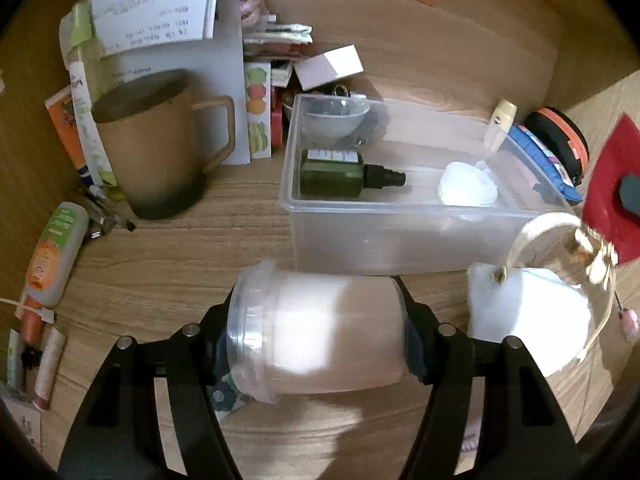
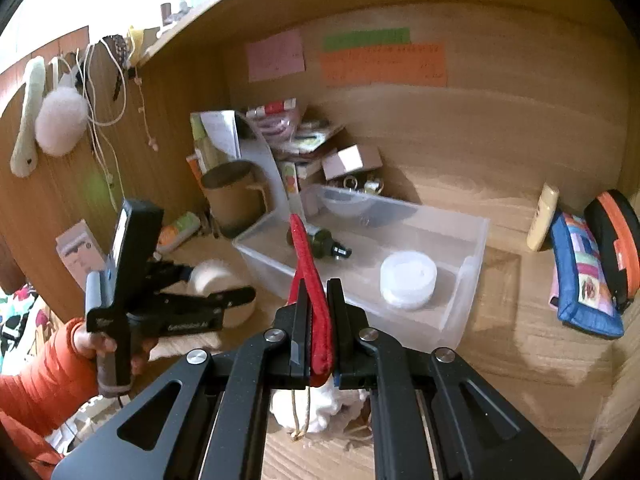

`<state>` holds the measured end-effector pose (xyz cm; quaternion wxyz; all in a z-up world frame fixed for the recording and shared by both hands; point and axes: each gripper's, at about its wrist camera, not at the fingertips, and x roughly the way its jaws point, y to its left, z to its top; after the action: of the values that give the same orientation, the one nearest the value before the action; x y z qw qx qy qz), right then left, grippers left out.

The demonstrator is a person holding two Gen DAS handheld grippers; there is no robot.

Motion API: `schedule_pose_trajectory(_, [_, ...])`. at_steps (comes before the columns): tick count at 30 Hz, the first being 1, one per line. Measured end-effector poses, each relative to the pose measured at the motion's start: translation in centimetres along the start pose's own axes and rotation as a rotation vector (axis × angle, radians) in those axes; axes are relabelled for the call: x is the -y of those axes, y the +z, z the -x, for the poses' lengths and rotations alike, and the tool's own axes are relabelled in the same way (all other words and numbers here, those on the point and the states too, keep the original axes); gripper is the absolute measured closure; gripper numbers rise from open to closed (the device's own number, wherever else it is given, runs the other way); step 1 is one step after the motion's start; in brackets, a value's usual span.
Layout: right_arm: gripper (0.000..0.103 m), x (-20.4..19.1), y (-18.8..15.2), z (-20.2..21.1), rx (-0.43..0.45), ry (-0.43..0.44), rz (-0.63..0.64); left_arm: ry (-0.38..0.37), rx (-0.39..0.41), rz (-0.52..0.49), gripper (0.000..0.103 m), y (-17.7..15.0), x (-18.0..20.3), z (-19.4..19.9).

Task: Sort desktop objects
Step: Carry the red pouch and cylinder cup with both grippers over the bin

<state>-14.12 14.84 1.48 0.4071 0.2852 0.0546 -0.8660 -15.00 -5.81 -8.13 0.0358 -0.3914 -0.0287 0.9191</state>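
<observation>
At the far left of the desk a brown mug (image 1: 160,144) stands upright against the leaning papers (image 1: 156,12), with a green-and-orange tube (image 1: 54,256) lying flat near the left edge, clutter that seems not yet sorted. Right of the mug sits the clear plastic bin (image 1: 400,240), apparently the collecting place, since a dark green spray bottle (image 1: 344,174) lies on its side in it at the left and a white round lid (image 1: 468,189) rests toward its right end, with a small clear bowl (image 1: 334,118) at its far corner. Just near of the bin's front wall, the left gripper (image 1: 316,332) has its fingers closed part-way onto the two ends of a clear jar of white content (image 1: 320,332), held sideways and lifted, probably so it can go over the wall and lie flat like the bottle. Further right, a white pouch with a cord handle (image 1: 528,320) lies on the desk near the bin's right corner. The right gripper (image 2: 318,332) has its fingers pinched almost together on a flat red item (image 2: 310,276), gripped edge-on so it stands upright, above the pouch and pointing toward the bin. At the far right a patchwork pencil case (image 2: 580,280) and a black-and-orange case (image 2: 616,240) lean against the wall.
</observation>
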Motion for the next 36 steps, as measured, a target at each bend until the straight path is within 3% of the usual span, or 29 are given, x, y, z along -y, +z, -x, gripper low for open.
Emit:
schedule_pose_trajectory(11, [0.097, 0.5, 2.7, 2.2, 0.084, -0.031, -0.012, -0.012, 0.1, -0.011, 0.037, 1.9, 0.1, 4.5])
schedule_pose_trajectory(22, [0.097, 1.6, 6.0, 2.2, 0.125, -0.092, -0.004, -0.034, 0.175, -0.028, 0.037, 6.1, 0.1, 8.1])
schedule_pose_trajectory(36, [0.097, 2.9, 7.8, -2.0, 0.117, -0.114, -0.032, -0.084, 0.174, -0.049, 0.037, 10.2, 1.8, 6.6])
